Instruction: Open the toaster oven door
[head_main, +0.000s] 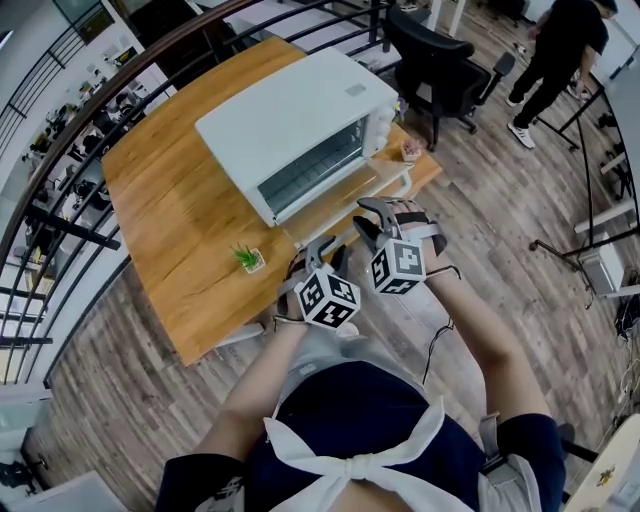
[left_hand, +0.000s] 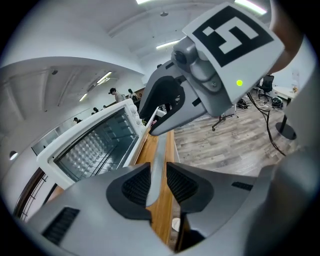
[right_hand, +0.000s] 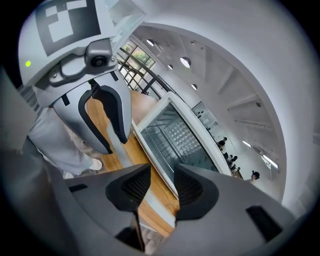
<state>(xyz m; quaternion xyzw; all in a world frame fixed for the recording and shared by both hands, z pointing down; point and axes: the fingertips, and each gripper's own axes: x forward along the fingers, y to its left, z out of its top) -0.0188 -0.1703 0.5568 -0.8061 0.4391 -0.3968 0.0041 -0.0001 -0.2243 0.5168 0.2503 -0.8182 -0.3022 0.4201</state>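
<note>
Left gripper (left_hand: 158, 184) clamped on the handle bar (head_main: 355, 212); right gripper (right_hand: 163, 187) spread, with nothing pinched.

The bar is gripped near its left end, just inside the near edge of the wooden table (head_main: 170, 190), with the right gripper held close beside it. Open floor (head_main: 500, 260) is left on the right, while a railing (head_main: 40, 215) is set along the table's far left. The door (head_main: 345, 195) appears let down flat before the white toaster oven (head_main: 290, 110), set on the table's right part.

left tongs (left_hand: 158, 176) clamp the door handle (left_hand: 159, 150).
</note>
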